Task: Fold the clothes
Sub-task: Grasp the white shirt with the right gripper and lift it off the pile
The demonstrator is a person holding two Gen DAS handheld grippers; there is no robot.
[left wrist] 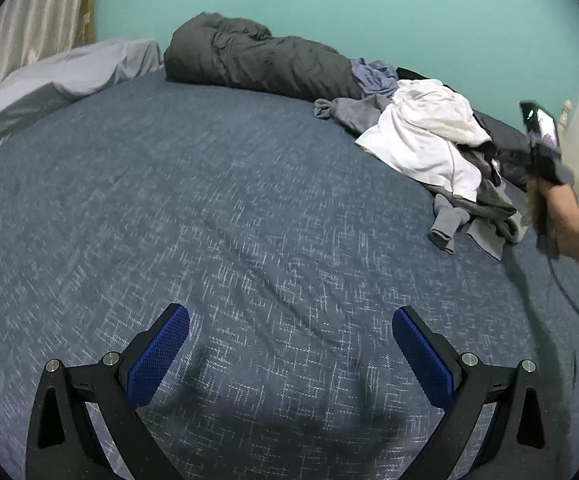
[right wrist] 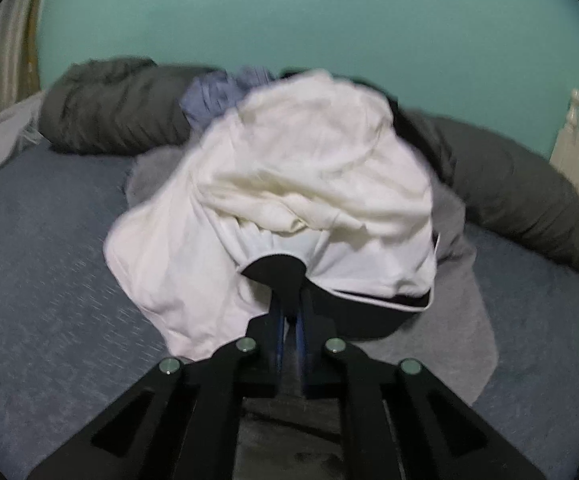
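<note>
Bed: blue-grey flecked cover, mostly bare; landmark for all entries below.

Clothes pile: heaped at the bed's far right side, unfolded. White garment lies on top; grey garments spill from beneath it toward the near edge, one cuffed sleeve or leg trailing onto the cover. A blue-purple garment sits at the back of the pile, against the dark quilt.

Dark grey quilt: bunched along the bed's far side, against the teal wall.

Pale pillow: far left corner of the bed, beside a curtain.

Left gripper: over the bed's bare near part, well apart from the pile; jaws wide open, nothing between them.

Right gripper: at the pile, tips pushed in under the white garment's hem; jaws drawn together. Whether cloth is caught between them is hidden by the fabric.

Person's hand: at the bed's right side, holding the right gripper's handle.
</note>
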